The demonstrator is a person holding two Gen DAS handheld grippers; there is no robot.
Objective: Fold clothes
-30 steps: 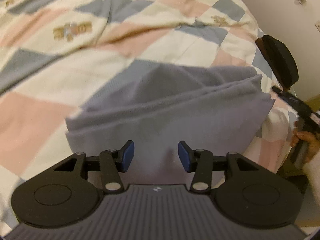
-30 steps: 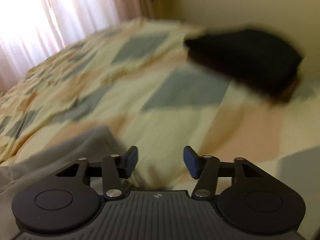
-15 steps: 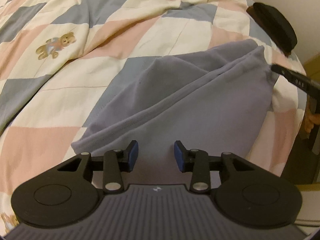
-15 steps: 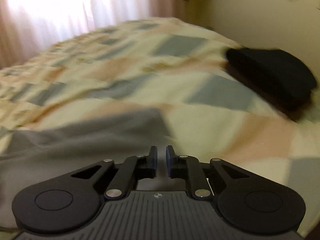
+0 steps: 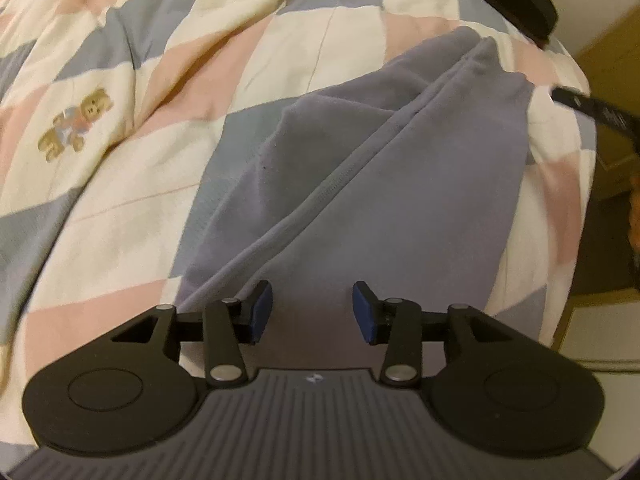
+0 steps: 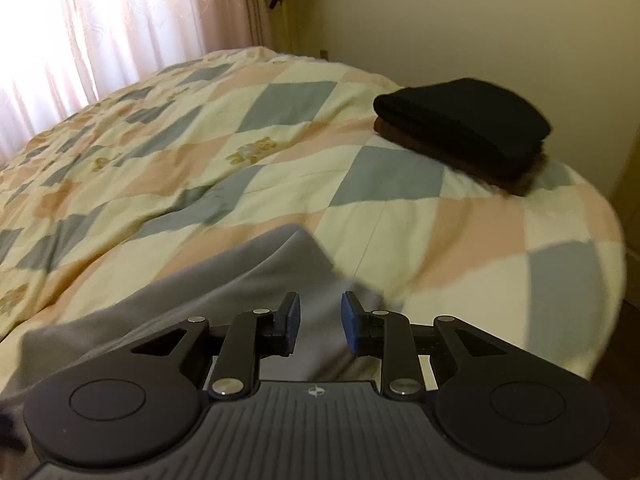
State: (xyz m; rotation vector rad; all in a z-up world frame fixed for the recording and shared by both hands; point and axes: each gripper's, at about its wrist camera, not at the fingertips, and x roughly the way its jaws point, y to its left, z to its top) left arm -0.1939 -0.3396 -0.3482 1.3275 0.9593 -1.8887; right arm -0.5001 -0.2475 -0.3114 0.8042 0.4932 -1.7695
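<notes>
Patchwork quilt (image 5: 152, 152) carries the grey garment (image 5: 400, 200), half folded near the bed's corner; a dark folded pile (image 6: 460, 128) sits beyond. Left gripper (image 5: 312, 308) and right gripper (image 6: 317, 322) both gape empty: pinch matching hem corners evenly before lifting

Bare quilt (image 6: 460, 236) between grey garment (image 6: 240, 280) and folded dark stack (image 6: 464, 128) near the bed's corner.

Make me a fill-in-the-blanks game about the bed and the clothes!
1. The garment under the left gripper is ____ in colour.
2. The animal printed on the quilt is a teddy ____.
3. The folded stack near the wall has a ____ piece on top.
4. The right gripper has its jaws ____.

Answers: grey, bear, black, open
</notes>
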